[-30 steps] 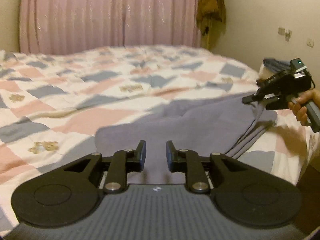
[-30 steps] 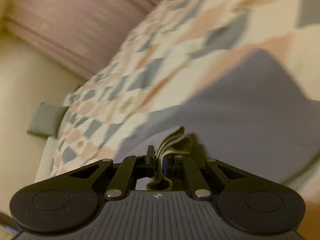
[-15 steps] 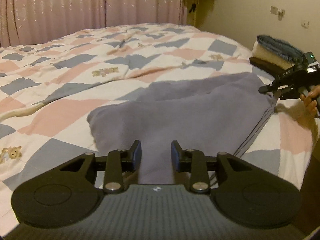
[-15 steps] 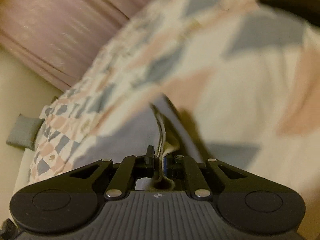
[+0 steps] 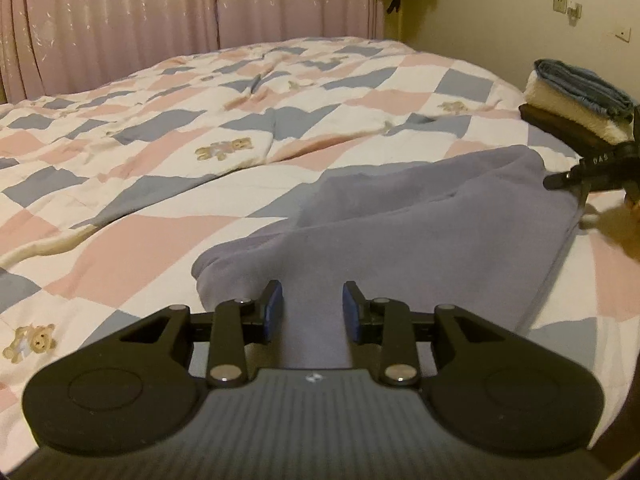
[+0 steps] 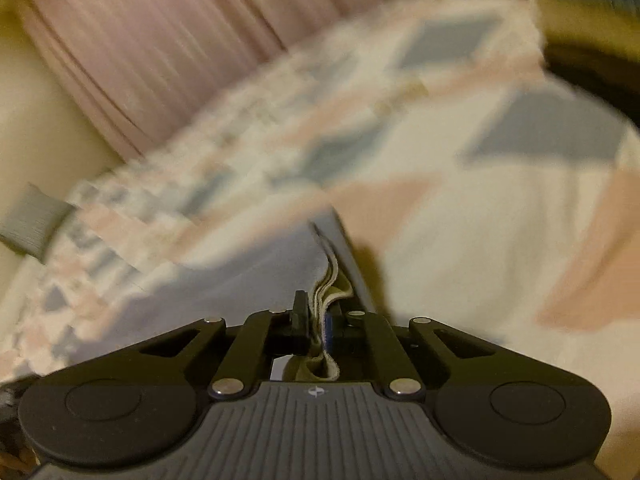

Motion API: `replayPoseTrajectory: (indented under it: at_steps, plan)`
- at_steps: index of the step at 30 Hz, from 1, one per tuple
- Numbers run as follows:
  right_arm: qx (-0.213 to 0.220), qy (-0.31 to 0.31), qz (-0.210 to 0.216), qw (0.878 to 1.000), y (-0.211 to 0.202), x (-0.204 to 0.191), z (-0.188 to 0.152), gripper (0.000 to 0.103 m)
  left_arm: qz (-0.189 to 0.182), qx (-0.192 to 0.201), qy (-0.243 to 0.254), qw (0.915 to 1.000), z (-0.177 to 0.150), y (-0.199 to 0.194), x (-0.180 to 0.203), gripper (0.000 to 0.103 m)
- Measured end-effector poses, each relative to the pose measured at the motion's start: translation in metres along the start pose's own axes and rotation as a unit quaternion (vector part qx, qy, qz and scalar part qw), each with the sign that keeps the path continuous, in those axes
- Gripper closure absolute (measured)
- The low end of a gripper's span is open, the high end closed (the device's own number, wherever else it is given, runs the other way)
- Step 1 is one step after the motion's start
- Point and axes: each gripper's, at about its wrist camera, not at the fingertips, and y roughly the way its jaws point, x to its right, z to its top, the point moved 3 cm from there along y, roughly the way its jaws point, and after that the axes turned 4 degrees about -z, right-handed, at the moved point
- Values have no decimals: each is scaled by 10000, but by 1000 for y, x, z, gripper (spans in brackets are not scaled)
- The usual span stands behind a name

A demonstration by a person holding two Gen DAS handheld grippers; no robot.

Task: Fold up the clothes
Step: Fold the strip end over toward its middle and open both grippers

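- Left gripper (image 5: 312,312): jaws spread, nothing between them, poised over the near end of the garment (image 5: 420,232).
- Right gripper (image 6: 316,324): jaws pressed together on the garment's layered hem (image 6: 330,284); in the left view it sits at 3 o'clock, at the cloth's far corner.
- The grey-purple garment lies flat on the quilt (image 5: 200,152), running from the left jaws toward 2 o'clock.
- Beyond, at 2 o'clock, a stack of folded fabrics (image 5: 576,92) sits at the bed's edge.
- Pink curtains (image 5: 160,12) hang at 12 o'clock.
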Motion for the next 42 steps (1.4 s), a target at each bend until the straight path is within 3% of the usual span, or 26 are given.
replayPoseTrajectory:
  at_steps: [2,3,4,5,6,7,11,14,16,18,21,22,24,26,29,32,33,36,39,42]
  plan:
    - [171,-3,-155,9997,-5,-2,-1,76,-12,2,122,9999,5,0,1,76]
    - [398,-94,-450,9981,-13,-6,0,60,-18,17,203,9998,7,-1,2,76]
    - [662,-302,-827,9939,-22,-12,0,58,-30,29,281,9996,10,-2,3,76]
    - [932,-542,-1213,9867,-31,-20,1,58,-55,45,379,9993,13,-2,4,76]
    - [1137,-815,-1293,9817,-39,-31,0,62,-84,42,467,9989,16,-2,5,76]
    - [1321,-1098,-1270,9769,-45,-43,-2,76,-136,12,558,9983,18,1,6,76]
    - [619,-2110,-496,9743,-19,-89,-21,89,-431,-196,1174,9920,22,17,14,88]
    - [188,-2564,-618,9644,18,-96,-29,95,-430,-418,1544,9862,22,36,11,88]
    - [212,-2346,-806,9685,30,-80,-18,103,-399,-543,1511,9862,22,49,-3,88]
    - [275,-1981,-923,9754,35,-62,-5,103,-341,-570,1341,9887,24,55,-20,88]
    - [459,-1824,-1281,9738,20,-51,4,103,127,-437,1110,9928,31,49,-38,84]
    - [548,-1831,-1333,9725,10,-50,2,92,137,-362,960,9946,33,42,-42,86]
    - [743,-1875,-1385,9696,-15,-52,-3,86,24,-225,769,9968,35,22,-40,86]
    - [802,-1969,-1039,9716,-35,-61,-14,86,-158,-183,820,9963,31,3,-26,85]
    - [491,-2550,-723,9630,-39,-80,-43,90,-399,-507,1094,9919,3,-12,4,83]
    - [110,-2830,-1228,9512,-24,-71,-63,94,-335,-862,1217,9883,-30,-13,15,81]
    - [74,-2748,-1385,9514,-22,-62,-63,103,-275,-892,1033,9903,-37,-14,11,81]
    - [146,-2367,-1448,9606,-32,-55,-56,103,-215,-621,558,9963,-35,-32,2,82]
    - [477,-2713,-1631,9474,-53,-78,-58,93,-227,-284,570,9977,-27,-51,10,82]
    - [470,-2626,-1465,9526,-49,-82,-60,90,-266,-388,491,9977,-31,-42,14,79]
